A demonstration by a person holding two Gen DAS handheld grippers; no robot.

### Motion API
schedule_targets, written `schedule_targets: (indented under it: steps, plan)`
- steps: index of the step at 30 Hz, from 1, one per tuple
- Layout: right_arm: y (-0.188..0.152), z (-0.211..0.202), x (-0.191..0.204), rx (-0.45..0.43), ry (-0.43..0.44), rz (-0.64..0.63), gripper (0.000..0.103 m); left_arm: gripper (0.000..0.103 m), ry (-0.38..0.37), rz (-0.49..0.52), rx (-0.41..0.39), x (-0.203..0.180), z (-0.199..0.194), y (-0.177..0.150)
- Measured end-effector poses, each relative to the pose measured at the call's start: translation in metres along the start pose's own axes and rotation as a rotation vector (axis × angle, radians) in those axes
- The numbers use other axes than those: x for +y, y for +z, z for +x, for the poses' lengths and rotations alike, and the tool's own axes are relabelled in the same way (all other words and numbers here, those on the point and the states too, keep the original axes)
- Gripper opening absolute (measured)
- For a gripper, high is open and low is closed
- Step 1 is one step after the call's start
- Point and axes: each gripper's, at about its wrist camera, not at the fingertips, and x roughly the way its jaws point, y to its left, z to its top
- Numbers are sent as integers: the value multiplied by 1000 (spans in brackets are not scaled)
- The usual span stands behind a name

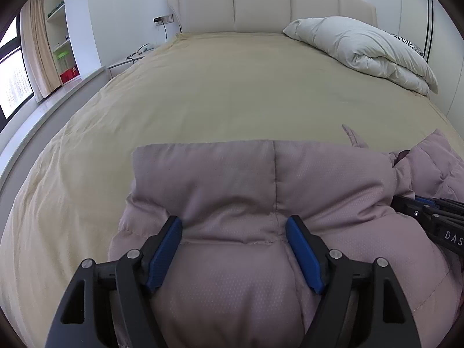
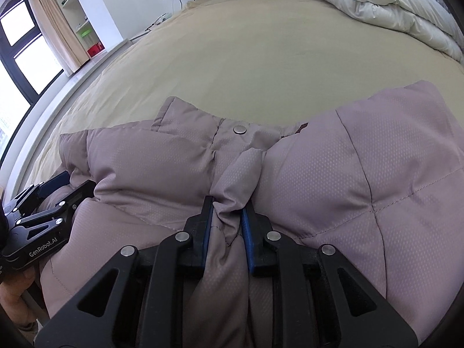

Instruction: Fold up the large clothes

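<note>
The right gripper (image 2: 226, 217) pinches a puffer jacket (image 2: 319, 174) ridge for folding; the left gripper (image 1: 233, 232) (nine o'clock) straddles padding, jaws wide.

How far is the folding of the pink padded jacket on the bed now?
Done, it seems: the pink padded jacket lies on the beige bed as a bunched bundle, at least partly folded over. In hand: the right tool pinches a ridge of fabric; the left tool is open around a bulge. Left: flattening it into a neat stack.

Left hand-held gripper (image 1: 234, 226) jaws spread wide; right hand-held gripper (image 2: 227, 204) pinched nearly closed on fabric
</note>
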Motion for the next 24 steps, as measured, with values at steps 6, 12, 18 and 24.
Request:
schedule_targets:
  steps: [6,12,18,24]
  plan:
    - [-1,0,4,-14,-27,-14,18,79,8,1,15,0,5,1]
    - [-3,1,13,-14,-31,-15,18,79,6,-2,25,-2,4,3]
    - [-7,-60,10,-78,8,6,18,77,-31,-20,-13,7,-52,-2]
    - [-37,-119,-30,-142,-182,32,18,84,-27,102,-32,-21,-73,-21]
